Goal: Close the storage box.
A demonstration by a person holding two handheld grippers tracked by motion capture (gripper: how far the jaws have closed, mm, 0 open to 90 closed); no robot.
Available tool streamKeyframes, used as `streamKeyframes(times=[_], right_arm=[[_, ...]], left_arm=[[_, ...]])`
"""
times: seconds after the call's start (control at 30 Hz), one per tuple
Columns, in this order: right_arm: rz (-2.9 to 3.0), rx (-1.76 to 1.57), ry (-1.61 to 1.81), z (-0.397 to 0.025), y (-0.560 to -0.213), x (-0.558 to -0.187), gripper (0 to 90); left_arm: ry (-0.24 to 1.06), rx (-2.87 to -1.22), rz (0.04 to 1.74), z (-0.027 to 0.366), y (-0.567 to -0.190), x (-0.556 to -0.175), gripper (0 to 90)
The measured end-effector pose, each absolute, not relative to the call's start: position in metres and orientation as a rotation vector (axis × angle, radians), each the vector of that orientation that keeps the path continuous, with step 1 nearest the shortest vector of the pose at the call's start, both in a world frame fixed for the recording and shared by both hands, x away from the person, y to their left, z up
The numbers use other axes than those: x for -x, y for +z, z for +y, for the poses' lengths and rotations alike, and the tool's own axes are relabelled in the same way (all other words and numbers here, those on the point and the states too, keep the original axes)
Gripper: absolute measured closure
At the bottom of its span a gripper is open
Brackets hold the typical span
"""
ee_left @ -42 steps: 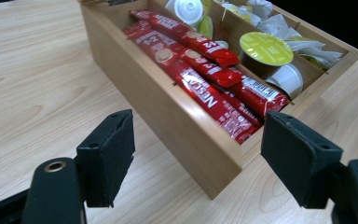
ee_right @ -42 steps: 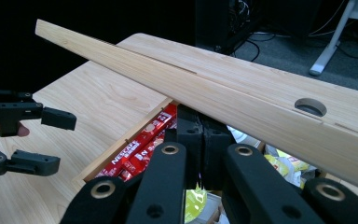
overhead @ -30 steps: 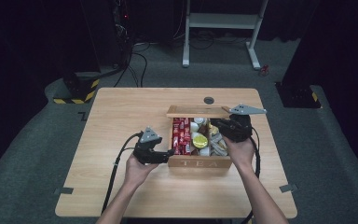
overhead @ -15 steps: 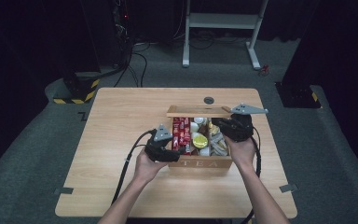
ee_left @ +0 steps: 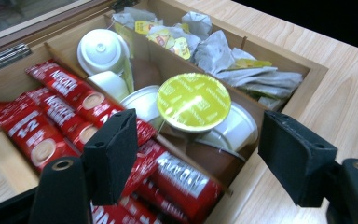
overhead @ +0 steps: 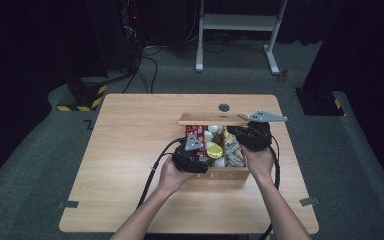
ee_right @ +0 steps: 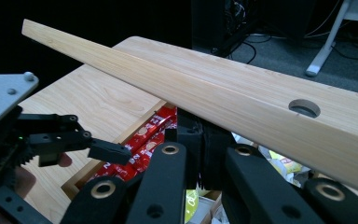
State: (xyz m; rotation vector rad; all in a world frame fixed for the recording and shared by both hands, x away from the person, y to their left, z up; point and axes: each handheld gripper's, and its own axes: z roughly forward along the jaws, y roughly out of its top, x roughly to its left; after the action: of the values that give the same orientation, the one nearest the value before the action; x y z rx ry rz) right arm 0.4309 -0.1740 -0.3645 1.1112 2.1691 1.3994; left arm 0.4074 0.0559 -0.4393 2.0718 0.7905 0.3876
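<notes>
On the wooden table (overhead: 130,150) stands an open wooden tea box (overhead: 220,175), its lid (overhead: 212,119) raised at the far side. The left gripper (overhead: 200,159) hovers over the box's left part with its jaws spread wide and holding nothing; in the left gripper view they frame the red coffee sticks (ee_left: 56,107) packed in the left compartment and a yellow-topped capsule (ee_left: 194,101) that lies on white capsules (ee_left: 101,49) in the middle compartment. Further right in the box sit crumpled tea bags (ee_left: 228,60). The right gripper (overhead: 250,136) is at the box's right rear part, just beside the lid; its jaws look narrow, close together, and I cannot tell whether they pinch anything. In the right gripper view the lid's edge (ee_right: 223,98) runs across just above those jaws.
</notes>
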Motion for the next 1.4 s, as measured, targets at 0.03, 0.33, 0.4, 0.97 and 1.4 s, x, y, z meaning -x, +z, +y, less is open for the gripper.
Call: streamKeyframes(times=[0.03,0.33,0.4,0.97,1.4], right_arm=[[2.17,-1.113,1.4,-0.174,-0.364,-0.431,88.5],[2.17,-1.114,1.394,-0.174,-0.364,-0.431,88.5],[2.171,-1.114,1.391,-0.174,-0.363,-0.432,88.5],[2.166,-1.123,1.395,-0.174,-0.364,-0.432,88.4],[2.164,-1.125,1.4,-0.174,-0.365,-0.433,88.4]], left_arm=[[0.394,-2.063,0.801,0.052,-0.44,-0.41,29.0],[0.394,-2.05,0.847,0.038,-0.451,-0.423,30.0],[0.397,-2.053,0.852,0.036,-0.453,-0.425,29.9],[0.389,-2.085,0.883,0.021,-0.46,-0.434,33.0],[0.382,-2.101,0.868,0.02,-0.461,-0.435,37.9]])
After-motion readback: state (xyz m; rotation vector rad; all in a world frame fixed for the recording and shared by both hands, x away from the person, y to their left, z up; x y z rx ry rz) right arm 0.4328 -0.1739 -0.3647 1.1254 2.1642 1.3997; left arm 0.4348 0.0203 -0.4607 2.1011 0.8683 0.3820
